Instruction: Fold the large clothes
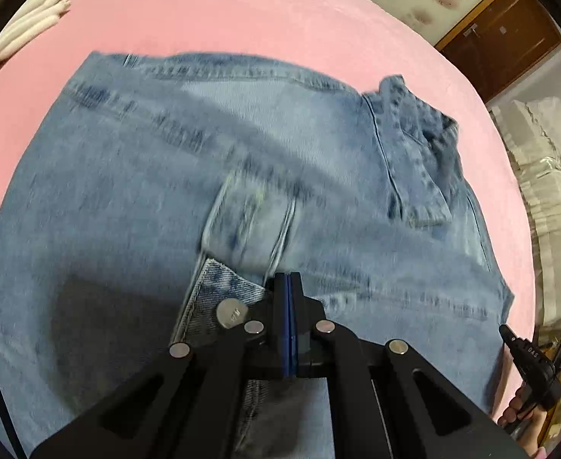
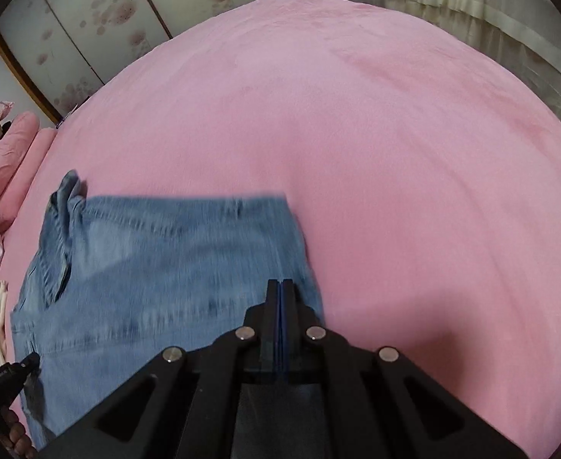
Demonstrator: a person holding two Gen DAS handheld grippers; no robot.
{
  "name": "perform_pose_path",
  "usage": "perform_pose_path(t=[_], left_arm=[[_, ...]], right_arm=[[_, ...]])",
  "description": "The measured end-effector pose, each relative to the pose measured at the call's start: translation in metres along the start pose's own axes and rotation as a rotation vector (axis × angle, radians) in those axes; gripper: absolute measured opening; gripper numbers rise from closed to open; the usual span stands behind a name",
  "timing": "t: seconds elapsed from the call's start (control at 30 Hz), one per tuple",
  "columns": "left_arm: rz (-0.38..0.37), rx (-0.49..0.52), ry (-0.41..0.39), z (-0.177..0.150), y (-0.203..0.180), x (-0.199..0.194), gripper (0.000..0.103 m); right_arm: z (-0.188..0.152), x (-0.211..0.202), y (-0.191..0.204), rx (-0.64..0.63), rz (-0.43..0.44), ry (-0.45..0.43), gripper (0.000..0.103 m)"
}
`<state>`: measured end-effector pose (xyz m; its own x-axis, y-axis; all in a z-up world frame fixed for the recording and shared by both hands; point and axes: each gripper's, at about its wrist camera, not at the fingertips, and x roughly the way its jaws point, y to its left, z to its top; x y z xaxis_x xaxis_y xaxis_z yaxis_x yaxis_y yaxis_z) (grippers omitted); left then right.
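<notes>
Denim jeans [image 1: 242, 176] lie on pink bed [image 1: 211, 11], already doubled into broad slab; judged midway, further folds left. Your left hand-held gripper [image 1: 288, 281] has jaws closed, pinching waistband flap by metal button [image 1: 232, 313]. Your right hand-held gripper [image 2: 280, 287] is closed too; whether it clamps cloth, cannot tell.

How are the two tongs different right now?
The left tongs sit at the jeans' waistband, beside the metal button; the right tongs sit near the jeans' side edge, next to the bare pink sheet. The left tongs have denim spread all around them; the right tongs have denim mostly to one side. Both are black with blue pads, and both are closed with their fingers pressed together.
</notes>
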<state>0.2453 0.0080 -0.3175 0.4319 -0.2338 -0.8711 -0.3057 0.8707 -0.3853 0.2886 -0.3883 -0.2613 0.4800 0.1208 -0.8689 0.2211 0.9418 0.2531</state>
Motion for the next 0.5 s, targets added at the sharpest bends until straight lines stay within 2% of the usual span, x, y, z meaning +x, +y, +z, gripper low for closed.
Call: perform_pose_path(t=[0.1,0.23,0.43,0.47,0.5], left_arm=[[0.005,0.069,-0.028,-0.019,-0.003,-0.012,0.001],[0.033,0.129,-0.002,-0.038,-0.005,-0.026,0.001],[0.039,0.162,0.061,-0.055,-0.003,-0.053,0.001],[0.046,0.169,0.068,-0.058,-0.003,-0.058,0.005],[0.067,0.181,0.079,-0.06,-0.005,-0.063,0.013]], right_arm=[[-0.028,-0.016,-0.001,0.01,-0.014,0.018,0.0],[-0.065,-0.037,0.004,0.041,-0.038,0.058,0.0],[-0.109,-0.074,0.011,0.172,-0.035,0.099,0.0],[-0.116,-0.079,0.017,0.175,-0.043,0.116,0.002],[-0.124,-0.084,0.024,0.172,-0.043,0.134,0.003]])
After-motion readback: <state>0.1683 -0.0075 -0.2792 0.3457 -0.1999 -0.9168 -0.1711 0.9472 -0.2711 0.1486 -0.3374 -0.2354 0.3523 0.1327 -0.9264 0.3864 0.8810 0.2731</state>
